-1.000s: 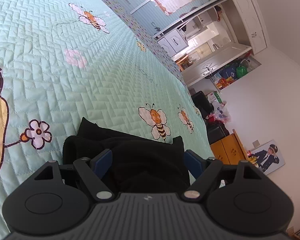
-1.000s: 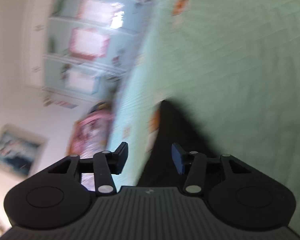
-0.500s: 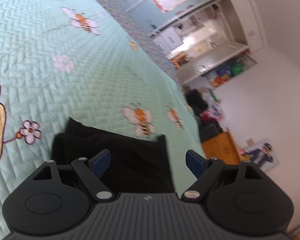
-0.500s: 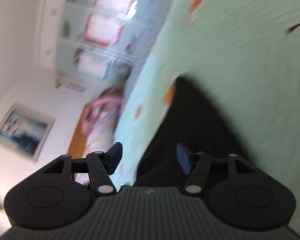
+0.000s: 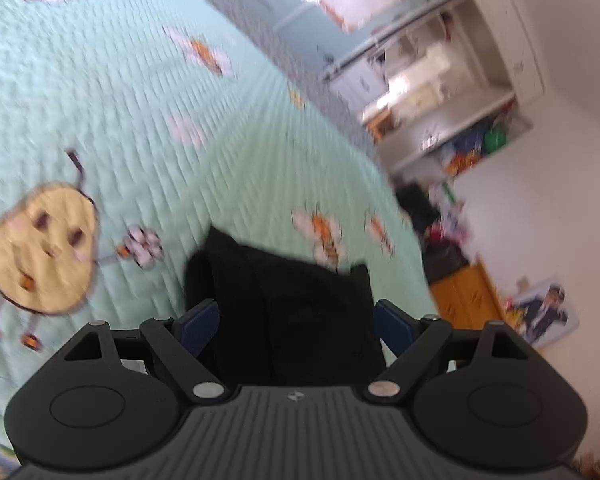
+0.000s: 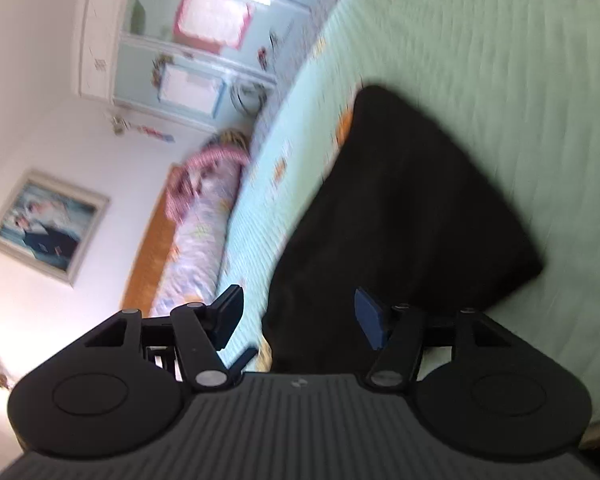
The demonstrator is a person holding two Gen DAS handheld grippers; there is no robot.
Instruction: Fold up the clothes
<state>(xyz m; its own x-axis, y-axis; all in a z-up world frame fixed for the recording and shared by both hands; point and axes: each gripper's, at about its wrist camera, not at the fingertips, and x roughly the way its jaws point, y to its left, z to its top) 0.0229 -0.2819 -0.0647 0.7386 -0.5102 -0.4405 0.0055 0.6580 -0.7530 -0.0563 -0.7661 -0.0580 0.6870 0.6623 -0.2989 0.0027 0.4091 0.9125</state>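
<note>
Both tongs apart, holding nothing — left tongs and right tongs hover over the garment, lower centre, lying folded on the bed; I judge I've released it.

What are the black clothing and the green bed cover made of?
The black garment looks like soft, matte knit or fleece: folded, no shine, though blur hides the weave. The bed cover seems quilted cotton, with stitched ridges and printed bees.

left tool: black ribbed body, blue pads, silver pivot screws | right tool: same build
</note>
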